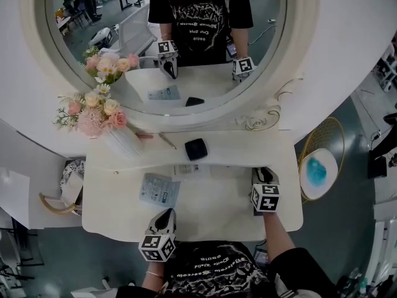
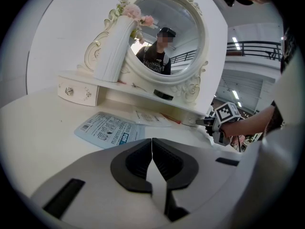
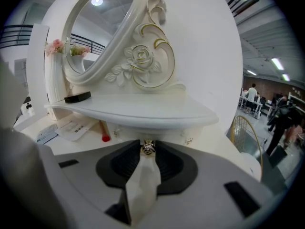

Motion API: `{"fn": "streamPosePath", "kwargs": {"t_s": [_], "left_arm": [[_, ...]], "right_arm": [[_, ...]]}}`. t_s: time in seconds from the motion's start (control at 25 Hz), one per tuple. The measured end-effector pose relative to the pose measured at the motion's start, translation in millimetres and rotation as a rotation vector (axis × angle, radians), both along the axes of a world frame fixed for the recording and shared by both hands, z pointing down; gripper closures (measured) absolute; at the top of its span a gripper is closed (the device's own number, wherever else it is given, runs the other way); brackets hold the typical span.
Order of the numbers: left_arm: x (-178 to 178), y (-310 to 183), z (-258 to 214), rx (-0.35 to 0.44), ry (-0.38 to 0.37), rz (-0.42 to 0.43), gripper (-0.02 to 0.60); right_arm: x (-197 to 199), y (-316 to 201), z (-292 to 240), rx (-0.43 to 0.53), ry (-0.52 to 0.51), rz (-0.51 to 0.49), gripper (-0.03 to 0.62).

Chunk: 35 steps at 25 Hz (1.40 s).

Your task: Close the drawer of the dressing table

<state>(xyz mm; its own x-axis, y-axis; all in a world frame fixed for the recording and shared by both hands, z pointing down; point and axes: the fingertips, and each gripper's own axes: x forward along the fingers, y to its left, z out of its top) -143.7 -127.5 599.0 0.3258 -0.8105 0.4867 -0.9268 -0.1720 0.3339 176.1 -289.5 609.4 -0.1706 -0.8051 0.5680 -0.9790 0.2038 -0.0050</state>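
The white dressing table (image 1: 217, 213) has a small drawer (image 3: 183, 136) under the right end of its mirror shelf (image 1: 248, 148). My right gripper (image 3: 147, 149) is shut on that drawer's small gold knob (image 3: 147, 147), which sits between the dark pads. From overhead the right gripper (image 1: 265, 175) reaches in under the shelf edge. How far out the drawer stands cannot be told. My left gripper (image 1: 166, 216) rests over the table's front edge, its jaws (image 2: 152, 147) shut on nothing. The left gripper view shows the right gripper (image 2: 213, 123) against the drawer front.
On the shelf stand a white vase of flowers (image 1: 121, 140) and a black compact (image 1: 196, 148). A blue sachet (image 1: 159, 189), a paper leaflet (image 1: 191, 171) and a red-capped tube (image 3: 103, 131) lie on the tabletop. A gold chair with a blue cushion (image 1: 319, 169) stands at the right.
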Motion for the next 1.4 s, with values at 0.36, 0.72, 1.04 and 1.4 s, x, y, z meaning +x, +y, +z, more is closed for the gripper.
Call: {"fn": "streamPosePath", "kwargs": {"t_s": [0.36,0.72,1.04,1.4], "left_arm": [[2,-2,-2,0.012,0.004,0.012,0.565],[11,-2,-5,0.033,0.010,0.054,0.565],[14,-2,-10,0.065,0.028,0.071,0.565],[26,4,-10,0.067,0.003,0.171,0.565]], "right_arm": [[-10,3,-1,-0.016,-0.033,-0.038,0.427],[-1,32,-2,-0.039,-0.116,0.047,0.385],[-32,69,-22,0.003,-0.196,-0.050,0.356],[-113,112,-24,-0.022,-0.250,-0.262,0.356]]}}
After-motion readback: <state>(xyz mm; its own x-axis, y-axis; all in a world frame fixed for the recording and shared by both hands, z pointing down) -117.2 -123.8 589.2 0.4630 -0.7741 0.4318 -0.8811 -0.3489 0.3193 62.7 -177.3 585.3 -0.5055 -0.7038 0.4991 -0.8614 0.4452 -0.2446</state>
